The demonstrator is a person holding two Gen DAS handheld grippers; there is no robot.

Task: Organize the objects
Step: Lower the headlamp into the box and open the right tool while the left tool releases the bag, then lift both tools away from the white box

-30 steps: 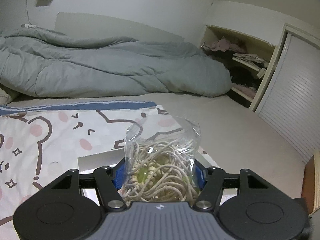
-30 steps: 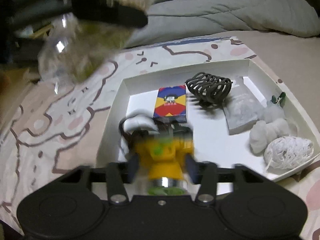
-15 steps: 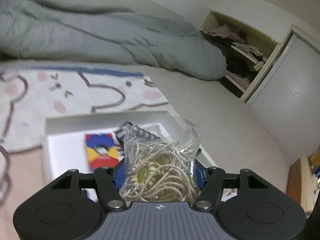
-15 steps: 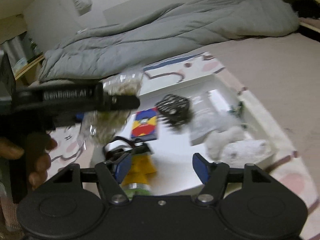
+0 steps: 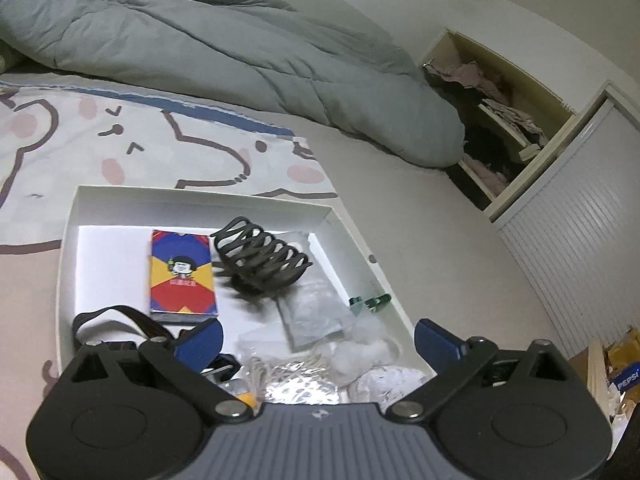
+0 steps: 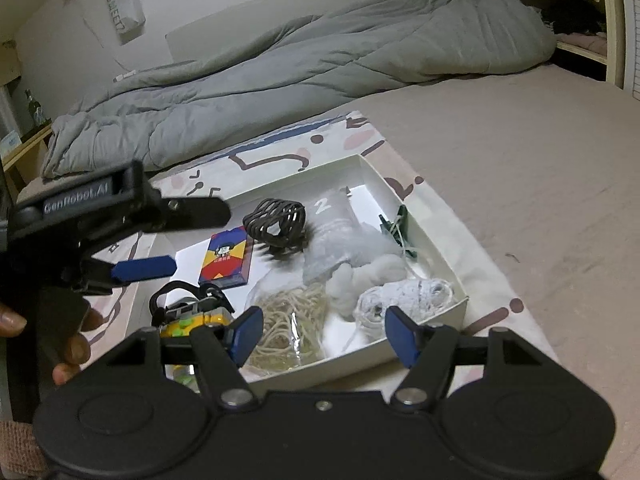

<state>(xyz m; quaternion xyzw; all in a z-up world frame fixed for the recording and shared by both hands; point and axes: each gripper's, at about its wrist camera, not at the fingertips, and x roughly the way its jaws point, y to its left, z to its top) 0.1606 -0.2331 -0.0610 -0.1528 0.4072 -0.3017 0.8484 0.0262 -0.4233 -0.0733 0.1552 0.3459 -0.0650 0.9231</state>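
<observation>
A grey duvet (image 6: 320,52) lies heaped across the bed (image 6: 520,160). In front of it a white tray (image 6: 424,236) sits on a cartoon sheet (image 5: 120,140). Inside are a card box (image 5: 182,272), a black hair claw (image 5: 264,256) and, at the near edge, the bag of string (image 6: 288,320). Both tools, left (image 5: 316,342) and right (image 6: 322,334), hang above the tray, spread wide and empty.

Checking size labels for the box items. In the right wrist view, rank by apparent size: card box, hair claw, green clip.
1. Card box and hair claw: they look about alike, so I won't rank them.
2. Green clip: clearly smallest, though it lies a bit farther back in the white tray.
</observation>
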